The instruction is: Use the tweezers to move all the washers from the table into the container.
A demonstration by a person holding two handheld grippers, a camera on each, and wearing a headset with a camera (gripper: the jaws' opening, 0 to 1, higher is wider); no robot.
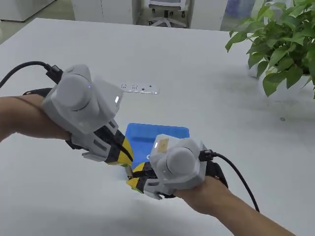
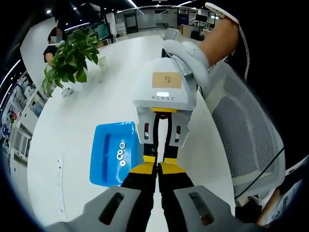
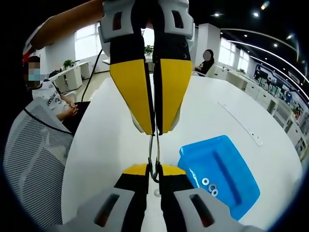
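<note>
both l gripper (image 3: 154,131) & r gripper (image 3: 153,169) pinch thin metal tweezers (image 3: 152,150); ring washers (image 2: 120,154) in blue tray (image 2: 104,166).

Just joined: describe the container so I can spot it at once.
On the large white table, look just past the yellow-tipped left gripper and right gripper, meeting tip to tip on thin metal tweezers. A shallow rectangular blue plastic tray lies there, holding small silver washers. It alone is bright blue.
</note>
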